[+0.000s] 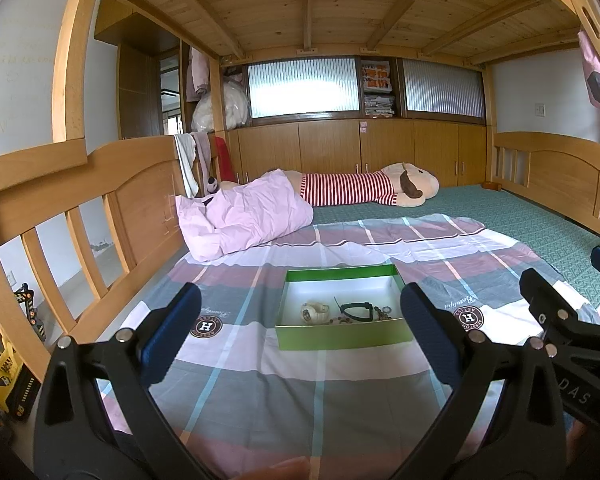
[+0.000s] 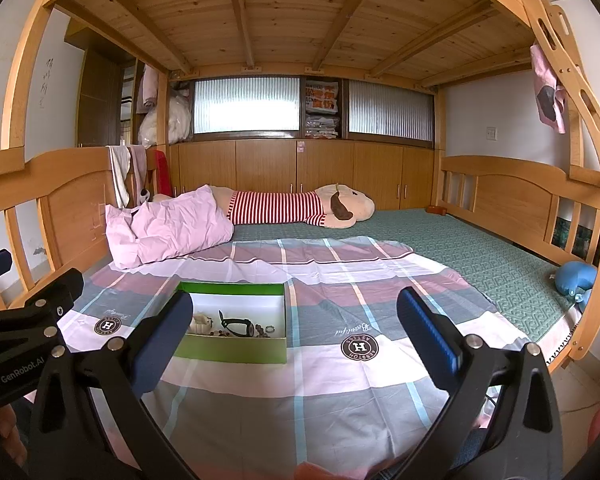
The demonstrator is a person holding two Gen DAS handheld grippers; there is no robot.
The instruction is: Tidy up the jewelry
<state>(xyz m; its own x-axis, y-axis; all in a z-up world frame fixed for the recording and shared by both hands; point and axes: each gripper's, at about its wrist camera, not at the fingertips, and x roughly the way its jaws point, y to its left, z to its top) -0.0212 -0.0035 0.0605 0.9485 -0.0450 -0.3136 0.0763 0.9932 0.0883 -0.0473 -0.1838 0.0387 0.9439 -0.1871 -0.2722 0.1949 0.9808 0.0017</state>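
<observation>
Your left gripper (image 1: 300,332) hovers above the plaid pink, grey and white bedsheet (image 1: 260,392), black fingers with blue pads (image 1: 172,332) spread wide, nothing between them. Your right gripper (image 2: 296,340) is the same: held over the sheet, blue pads (image 2: 428,336) far apart, empty. The shallow green cardboard box with white inside (image 1: 342,338) sits flat on the sheet, straight ahead between the left fingers; in the right view it lies left of centre, its near left corner hidden behind the left finger. Jewelry is all inside the box, along the near wall: a cream-coloured watch (image 1: 314,312) on the left, a black strap watch (image 1: 356,311) just beside it in the middle, a strand of small dark brown beads (image 1: 342,321) along the front, and a small silver ring (image 1: 387,310) toward the right. Whether the pieces touch each other is too small to tell. The right gripper's black body shows at the right edge of the left view, well clear of the box. Beyond the sheet: a crumpled pale pink pillow (image 1: 244,216) against the wooden bed rail (image 1: 80,184), and a long plush dog in a red-and-white striped shirt (image 1: 364,188) lying on the green patterned mattress (image 1: 520,220). A blue plush toy (image 2: 576,278) rests at the mattress's right edge.
</observation>
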